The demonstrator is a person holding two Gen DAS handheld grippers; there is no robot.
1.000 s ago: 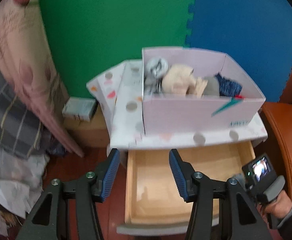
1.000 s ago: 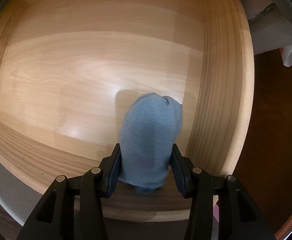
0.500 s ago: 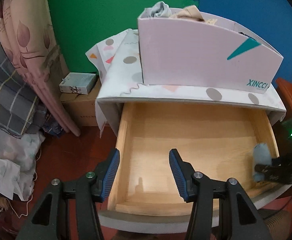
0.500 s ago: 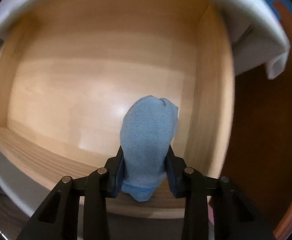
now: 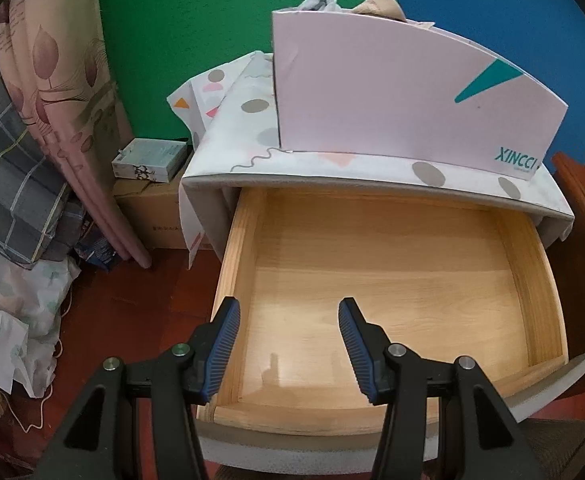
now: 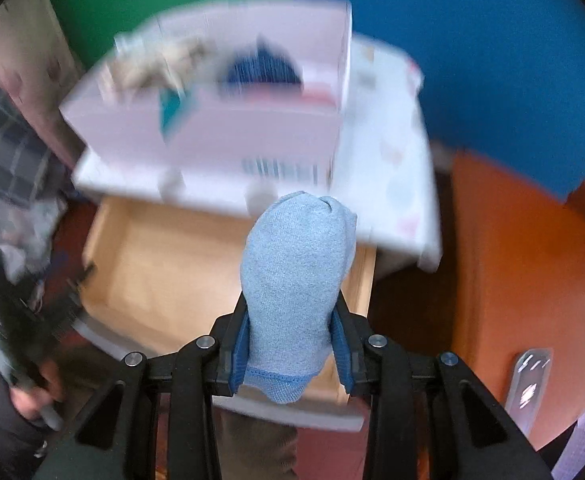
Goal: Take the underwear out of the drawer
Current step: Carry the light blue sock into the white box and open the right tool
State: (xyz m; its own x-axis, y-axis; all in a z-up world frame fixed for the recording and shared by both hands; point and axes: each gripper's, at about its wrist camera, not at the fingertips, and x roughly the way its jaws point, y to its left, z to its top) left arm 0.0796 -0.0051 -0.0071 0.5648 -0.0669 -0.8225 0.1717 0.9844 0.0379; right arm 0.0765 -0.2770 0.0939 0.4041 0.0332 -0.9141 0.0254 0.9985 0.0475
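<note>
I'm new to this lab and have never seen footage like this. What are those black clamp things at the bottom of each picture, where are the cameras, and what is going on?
There is no robot here. A person holds a hand tool with two jaws in each hand, and a wide-angle camera on each tool looks forward along them, so the black arms with blue pads always sit at the bottom of the picture.

The left tool's view shows the left gripper with its jaws apart and nothing between them, above an open wooden drawer whose visible floor is bare. On the cloth-covered cabinet top stands a pink box with clothes poking out.

The right tool's view is blurred. The right gripper is closed on a rolled light blue garment, the underwear, held above the drawer's right side.
</note>
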